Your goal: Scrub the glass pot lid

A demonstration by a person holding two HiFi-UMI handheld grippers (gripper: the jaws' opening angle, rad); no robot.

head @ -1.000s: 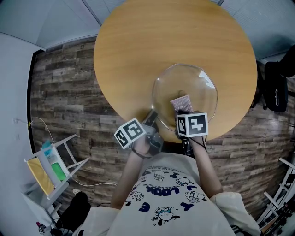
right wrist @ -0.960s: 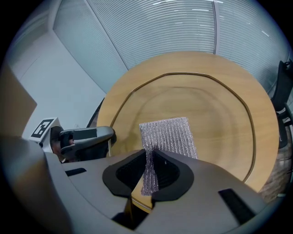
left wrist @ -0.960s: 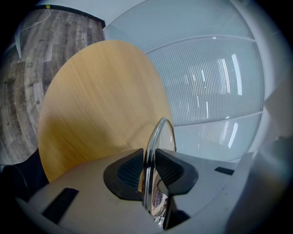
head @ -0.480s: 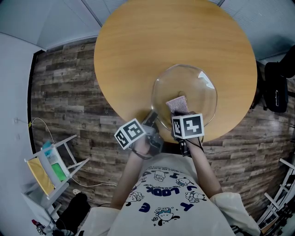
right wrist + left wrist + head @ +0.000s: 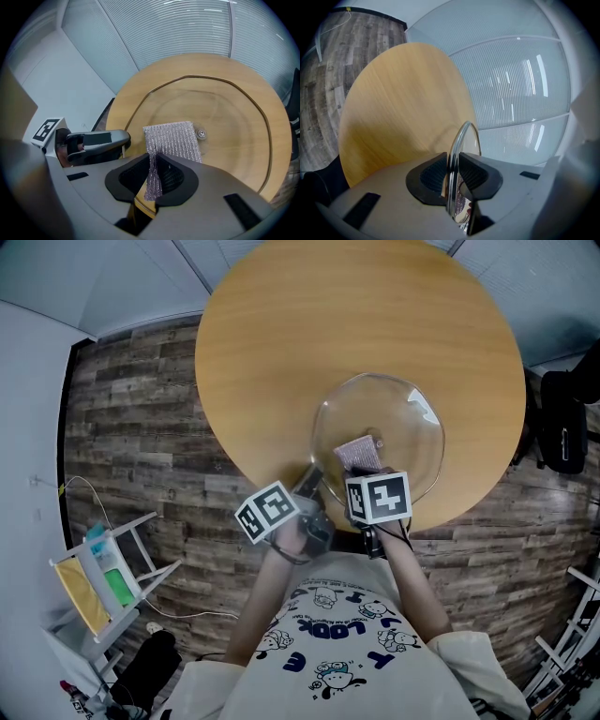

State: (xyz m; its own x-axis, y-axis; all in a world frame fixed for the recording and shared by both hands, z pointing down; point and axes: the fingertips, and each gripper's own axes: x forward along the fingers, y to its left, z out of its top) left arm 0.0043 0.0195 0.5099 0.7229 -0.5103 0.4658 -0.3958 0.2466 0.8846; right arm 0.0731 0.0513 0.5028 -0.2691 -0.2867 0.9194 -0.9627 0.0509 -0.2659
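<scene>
My left gripper (image 5: 451, 174) has its jaws shut tight on the near rim of the glass lid (image 5: 405, 439), which lies at the near edge of the round worktop (image 5: 309, 334). My right gripper (image 5: 153, 180) pinches a silvery mesh cloth (image 5: 173, 140) between closed jaws, and the cloth is spread on the glass beside the centre screw (image 5: 201, 134). Over the last second the cloth has slid slightly left. My shirt (image 5: 347, 652) reads "LOOK".

Glass lid (image 5: 412, 439) on table (image 5: 309, 324), nr front edge; cloth (image 5: 354, 452) atop it.
</scene>
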